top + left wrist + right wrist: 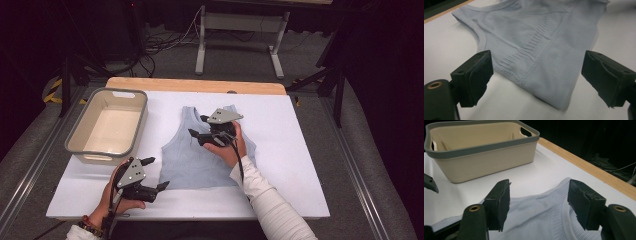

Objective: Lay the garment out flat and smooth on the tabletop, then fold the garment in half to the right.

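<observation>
A light blue sleeveless top (200, 150) lies flat on the white table surface (300, 165), roughly at its centre, with the shoulder straps pointing toward the far edge and the hem toward the person. The right gripper (200, 126) is positioned over the upper part of the top, near the left strap and neckline, with the right hand (231, 147) resting above the fabric. In the right gripper view, the right gripper (537, 203) has its jaws standing apart with a clear gap; the neckline area of the top (544, 220) lies below and between them, and the pads do not press on the cloth. The left gripper (155, 173) sits at the near left of the table, just beside the lower left corner of the top, held by the left hand (117, 200). In the left gripper view, the left gripper (536, 75) has its jaws spread wide and released, with the ribbed hem corner of the top (544, 50) lying on the table between and ahead of them, untouched by either pad. A beige bin with a grey rim (80, 135) stands at the far left of the table, well apart from the top; the same bin (486, 162) appears upright beyond the right jaws.
</observation>
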{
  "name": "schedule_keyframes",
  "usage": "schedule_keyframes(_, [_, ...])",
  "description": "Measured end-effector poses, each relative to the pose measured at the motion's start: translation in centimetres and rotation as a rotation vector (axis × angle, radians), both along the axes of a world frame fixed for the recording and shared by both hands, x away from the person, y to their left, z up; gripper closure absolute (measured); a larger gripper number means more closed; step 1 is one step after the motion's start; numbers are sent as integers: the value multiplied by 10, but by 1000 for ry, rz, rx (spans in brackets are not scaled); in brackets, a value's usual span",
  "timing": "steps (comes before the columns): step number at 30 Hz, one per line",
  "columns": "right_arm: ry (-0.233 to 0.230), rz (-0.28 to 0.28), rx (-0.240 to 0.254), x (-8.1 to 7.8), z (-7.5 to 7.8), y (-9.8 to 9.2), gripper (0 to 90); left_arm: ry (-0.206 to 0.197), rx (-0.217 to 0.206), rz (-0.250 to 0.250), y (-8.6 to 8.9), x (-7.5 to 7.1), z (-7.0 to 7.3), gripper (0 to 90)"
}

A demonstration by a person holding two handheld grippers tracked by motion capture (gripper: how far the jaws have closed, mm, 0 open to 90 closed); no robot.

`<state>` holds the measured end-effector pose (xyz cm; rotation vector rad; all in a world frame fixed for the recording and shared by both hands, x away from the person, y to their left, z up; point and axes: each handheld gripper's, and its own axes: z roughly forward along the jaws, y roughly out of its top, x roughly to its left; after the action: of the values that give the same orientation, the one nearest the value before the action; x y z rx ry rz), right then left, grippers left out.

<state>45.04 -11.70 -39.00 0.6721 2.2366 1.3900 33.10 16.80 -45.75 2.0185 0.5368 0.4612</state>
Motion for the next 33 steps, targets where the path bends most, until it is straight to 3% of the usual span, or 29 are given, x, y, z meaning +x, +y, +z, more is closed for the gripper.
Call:
schedule_keyframes(4, [-4, -9, -12, 2, -2, 0, 314, 2, 4, -4, -1, 1, 0, 113])
schedule_keyframes(10, [6, -36, 11, 10, -2, 2, 301, 14, 15, -2, 1, 3, -1, 113])
schedule_keyframes(14, [41, -28, 9, 18, -4, 9, 326, 44, 26, 23, 0, 5, -2, 113])
schedule_keyframes(18, [91, -52, 17, 32, -6, 18, 355, 69, 89, 49, -4, 6, -3, 114])
schedule_keyframes(20, [118, -64, 7, 40, -7, 25, 375, 81, 103, 50, -6, 7, -4, 115])
schedule_keyframes(21, [167, -71, -32, 50, -10, 35, 405, 90, 98, 48, -6, 7, -4, 152])
schedule_keyframes(27, [192, -101, -110, 65, -18, 53, 473, 133, 131, 19, -12, 12, -5, 271])
schedule_keyframes(33, [265, -126, -148, 80, -33, 70, 501, 201, 153, 1, -18, 18, -10, 316])
